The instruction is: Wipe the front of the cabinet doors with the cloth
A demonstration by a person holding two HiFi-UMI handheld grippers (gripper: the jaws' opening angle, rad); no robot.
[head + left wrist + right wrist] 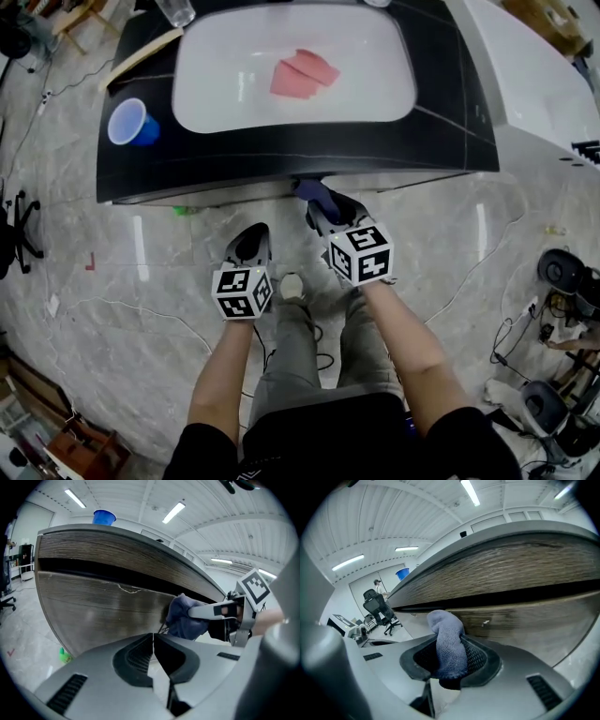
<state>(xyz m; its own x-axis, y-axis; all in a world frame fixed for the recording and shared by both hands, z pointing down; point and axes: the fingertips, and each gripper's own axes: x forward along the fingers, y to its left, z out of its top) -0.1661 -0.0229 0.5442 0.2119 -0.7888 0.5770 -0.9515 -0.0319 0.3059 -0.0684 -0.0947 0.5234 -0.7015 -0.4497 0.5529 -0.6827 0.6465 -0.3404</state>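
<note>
I can read no words, numbers, labels or brand marks anywhere in these views. My left gripper (253,236) and right gripper (321,204) each bear only black-and-white square marker patterns, with no letters or digits.

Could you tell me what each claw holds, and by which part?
The right claw pinches the cloth by one bunched end; the left claw is shut, empty.

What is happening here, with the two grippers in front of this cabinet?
A person stands at a cabinet with a gripper in each hand. The right gripper is shut on a blue-grey cloth and holds it up to the wooden cabinet door, just below the dark gap. The left gripper hangs beside it, shut and empty. Whether the cloth touches the door is unclear.
</note>
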